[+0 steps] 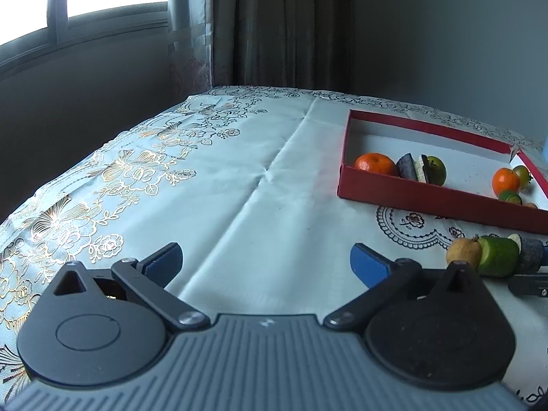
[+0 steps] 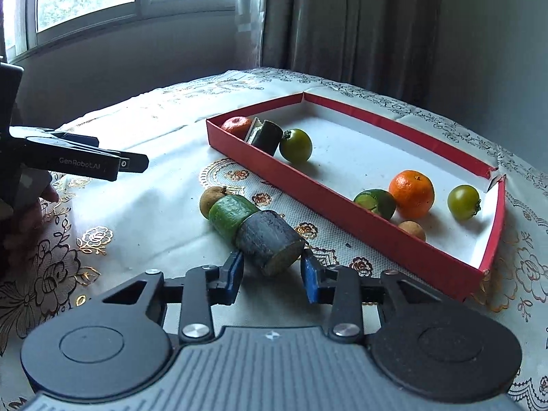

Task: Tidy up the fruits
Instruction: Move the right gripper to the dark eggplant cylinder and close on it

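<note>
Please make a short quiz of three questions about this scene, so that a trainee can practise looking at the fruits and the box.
1. True or false: the dark cylinder piece lies inside the red box.
2. How many orange tangerines are in the box?
3. Multiple choice: the left gripper is A) open and empty, B) shut on a fruit, C) inside the box.

Key:
1. False; it lies on the tablecloth, between the fingers of the right gripper.
2. Two.
3. A.
</note>
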`<move>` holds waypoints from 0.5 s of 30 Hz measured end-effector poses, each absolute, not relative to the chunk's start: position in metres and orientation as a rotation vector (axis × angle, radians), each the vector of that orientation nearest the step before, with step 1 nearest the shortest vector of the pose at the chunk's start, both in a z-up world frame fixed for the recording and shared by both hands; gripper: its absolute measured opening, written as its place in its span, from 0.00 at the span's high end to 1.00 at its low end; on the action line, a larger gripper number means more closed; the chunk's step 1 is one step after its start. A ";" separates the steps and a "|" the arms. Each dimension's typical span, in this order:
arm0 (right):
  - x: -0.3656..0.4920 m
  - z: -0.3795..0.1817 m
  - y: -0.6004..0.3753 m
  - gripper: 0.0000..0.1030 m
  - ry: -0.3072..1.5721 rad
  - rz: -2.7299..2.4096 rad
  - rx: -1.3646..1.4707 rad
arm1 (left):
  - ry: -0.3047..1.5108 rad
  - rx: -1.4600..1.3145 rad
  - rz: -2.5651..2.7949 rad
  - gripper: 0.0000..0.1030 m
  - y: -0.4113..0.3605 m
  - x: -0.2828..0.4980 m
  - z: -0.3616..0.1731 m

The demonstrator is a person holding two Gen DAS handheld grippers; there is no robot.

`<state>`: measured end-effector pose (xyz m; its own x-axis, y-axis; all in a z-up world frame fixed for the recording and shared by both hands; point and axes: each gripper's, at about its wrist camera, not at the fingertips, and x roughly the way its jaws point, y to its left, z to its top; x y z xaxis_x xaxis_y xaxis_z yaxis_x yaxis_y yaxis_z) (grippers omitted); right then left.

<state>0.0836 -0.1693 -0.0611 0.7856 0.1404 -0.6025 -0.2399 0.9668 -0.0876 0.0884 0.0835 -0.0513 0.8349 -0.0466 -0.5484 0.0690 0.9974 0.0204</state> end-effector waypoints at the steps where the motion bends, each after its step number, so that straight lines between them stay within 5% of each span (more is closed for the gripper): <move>1: 0.081 -0.060 -0.170 0.67 0.629 0.201 -0.160 | 0.580 0.040 -0.061 0.00 0.084 0.088 -0.051; 3: 0.075 -0.056 -0.172 0.83 0.615 0.200 -0.143 | 0.580 0.041 -0.061 0.00 0.084 0.088 -0.052; 15: 0.060 -0.057 -0.185 0.78 0.630 0.162 -0.078 | 0.585 0.036 -0.059 0.00 0.085 0.089 -0.053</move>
